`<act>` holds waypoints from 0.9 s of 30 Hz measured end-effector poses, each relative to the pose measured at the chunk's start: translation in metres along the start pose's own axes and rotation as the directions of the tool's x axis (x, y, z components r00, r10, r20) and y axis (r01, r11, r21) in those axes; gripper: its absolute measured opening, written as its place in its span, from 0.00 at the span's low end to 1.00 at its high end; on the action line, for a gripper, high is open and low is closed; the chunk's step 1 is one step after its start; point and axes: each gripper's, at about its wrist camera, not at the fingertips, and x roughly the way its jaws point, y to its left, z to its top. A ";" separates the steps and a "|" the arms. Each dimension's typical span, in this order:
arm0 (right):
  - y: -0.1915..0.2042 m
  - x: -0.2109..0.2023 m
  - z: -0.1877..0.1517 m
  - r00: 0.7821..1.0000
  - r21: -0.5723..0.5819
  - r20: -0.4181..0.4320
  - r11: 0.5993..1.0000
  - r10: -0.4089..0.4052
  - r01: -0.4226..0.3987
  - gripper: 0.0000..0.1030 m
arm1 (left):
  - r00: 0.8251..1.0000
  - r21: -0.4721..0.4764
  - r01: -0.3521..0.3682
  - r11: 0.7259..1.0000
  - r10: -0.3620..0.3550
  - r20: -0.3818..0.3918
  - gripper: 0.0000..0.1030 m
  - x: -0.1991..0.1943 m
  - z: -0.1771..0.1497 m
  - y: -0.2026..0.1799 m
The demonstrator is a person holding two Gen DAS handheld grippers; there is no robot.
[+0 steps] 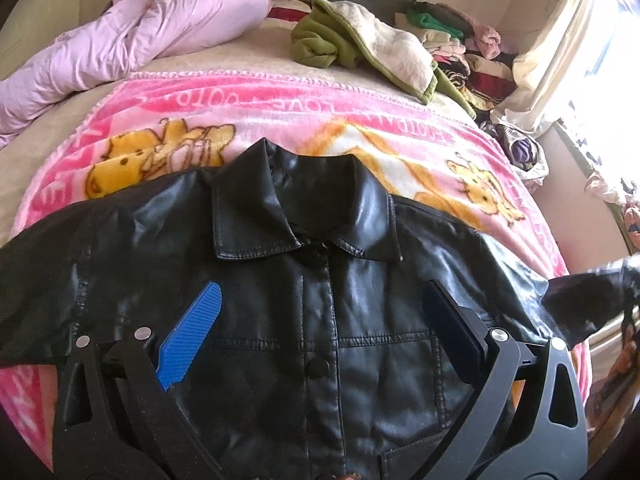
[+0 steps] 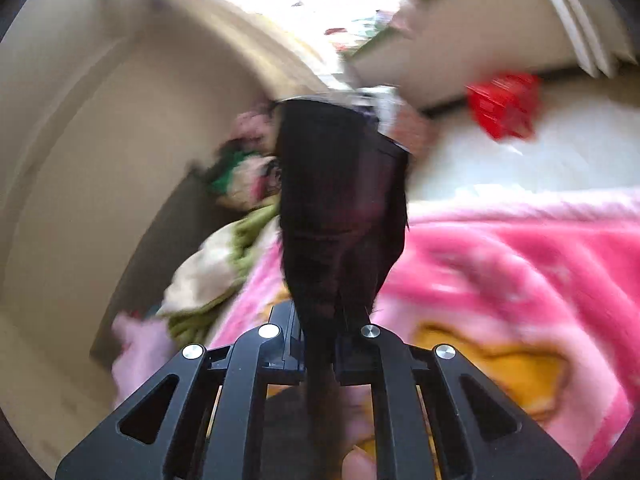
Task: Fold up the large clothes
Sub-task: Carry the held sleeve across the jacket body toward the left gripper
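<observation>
A black leather jacket [image 1: 320,280] lies front up on a pink cartoon blanket [image 1: 280,112], collar towards the far side, buttons shut. My left gripper [image 1: 320,300] is open and hovers over the jacket's chest, blue pad on the left finger [image 1: 192,340]. My right gripper [image 2: 320,320] is shut on the jacket's sleeve [image 2: 340,192] and holds it lifted above the blanket [image 2: 500,272]; that view is blurred. The raised sleeve end shows at the right edge of the left wrist view [image 1: 592,296].
A pale pink duvet [image 1: 132,36] lies at the far left of the bed. A green and cream fleece [image 1: 360,48] and a pile of folded clothes [image 1: 460,48] lie at the far right. A curtained window [image 1: 580,52] is on the right. A red object [image 2: 504,104] sits beyond the bed.
</observation>
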 end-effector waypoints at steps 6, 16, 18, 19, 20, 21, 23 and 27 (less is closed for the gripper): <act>0.125 0.004 -0.027 0.981 -0.295 -0.086 0.936 0.172 -0.190 0.08 | 0.999 -0.037 0.027 0.999 -0.027 0.020 0.92 -0.020 0.004 0.015; 0.264 -0.002 -0.128 0.887 -0.510 -0.294 0.727 0.356 -0.460 0.08 | 0.995 -0.190 0.083 0.978 -0.071 0.068 0.92 -0.057 0.001 0.084; 0.279 -0.005 -0.150 0.863 -0.515 -0.332 0.693 0.382 -0.505 0.08 | 0.993 -0.218 0.092 0.972 -0.074 0.092 0.92 -0.067 0.000 0.099; 0.285 -0.007 -0.161 0.849 -0.516 -0.354 0.675 0.392 -0.527 0.08 | 0.992 -0.231 0.099 0.968 -0.076 0.105 0.91 -0.071 0.000 0.105; 0.291 -0.006 -0.169 0.840 -0.515 -0.370 0.665 0.397 -0.541 0.08 | 0.989 -0.254 0.112 0.961 -0.083 0.125 0.91 -0.076 -0.001 0.115; 0.296 -0.008 -0.181 0.827 -0.518 -0.397 0.647 0.399 -0.560 0.08 | 0.986 -0.274 0.126 0.953 -0.092 0.137 0.91 -0.080 -0.002 0.123; 0.304 -0.010 -0.204 0.801 -0.516 -0.445 0.617 0.400 -0.594 0.08 | 0.977 -0.314 0.176 0.933 -0.128 0.168 0.91 -0.086 -0.004 0.139; 0.318 -0.015 -0.250 0.751 -0.514 -0.529 0.554 0.396 -0.655 0.08 | 0.949 -0.355 0.290 0.889 -0.221 0.224 0.91 -0.090 -0.006 0.160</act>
